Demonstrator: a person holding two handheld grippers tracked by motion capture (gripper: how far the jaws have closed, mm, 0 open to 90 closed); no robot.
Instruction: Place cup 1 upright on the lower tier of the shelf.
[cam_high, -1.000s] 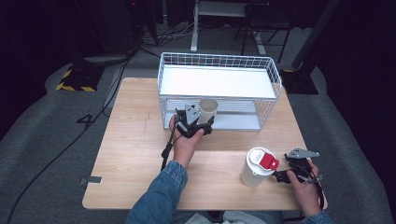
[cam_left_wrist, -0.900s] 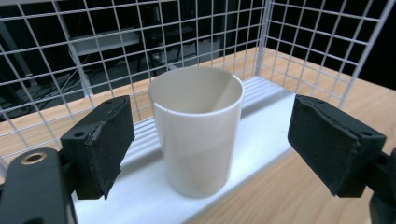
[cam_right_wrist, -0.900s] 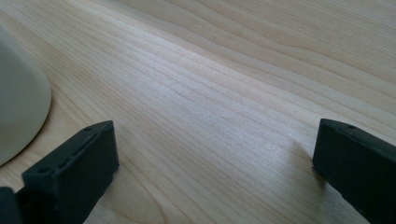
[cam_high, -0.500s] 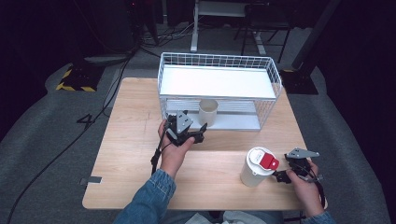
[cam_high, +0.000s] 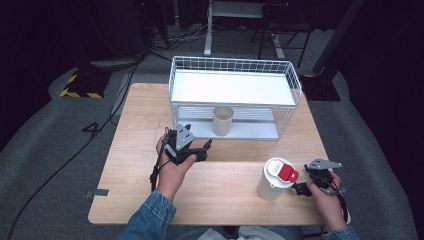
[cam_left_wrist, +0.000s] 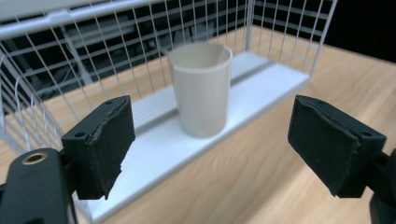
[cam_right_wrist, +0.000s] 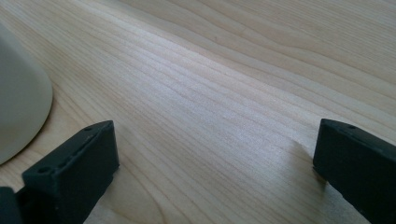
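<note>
A plain beige cup (cam_high: 222, 120) (cam_left_wrist: 201, 88) stands upright on the lower shelf of a white wire rack (cam_high: 232, 90) (cam_left_wrist: 261, 88). My left gripper (cam_high: 203, 151) (cam_left_wrist: 217, 144) is open a short way in front of the rack, with the cup straight ahead between its wide-set pads (cam_left_wrist: 100, 144) and not touched. A taller white cup with a white lid and red tab (cam_high: 275, 179) stands near the table's front right; its base (cam_right_wrist: 18, 107) shows in the right gripper view. My right gripper (cam_high: 300, 188) (cam_right_wrist: 215, 172) rests open just right of it, with bare wood between its jaws.
The wooden table (cam_high: 135, 145) has free room at the left and in front of the rack. The rack's solid white upper shelf (cam_high: 230, 87) covers the cup from above. Dark floor, cables and desk legs lie beyond the far edge.
My left gripper has drawn back from the beige cup, toward the person and to the left. The cup stays on the lower shelf. The right gripper and lidded cup have not moved.
</note>
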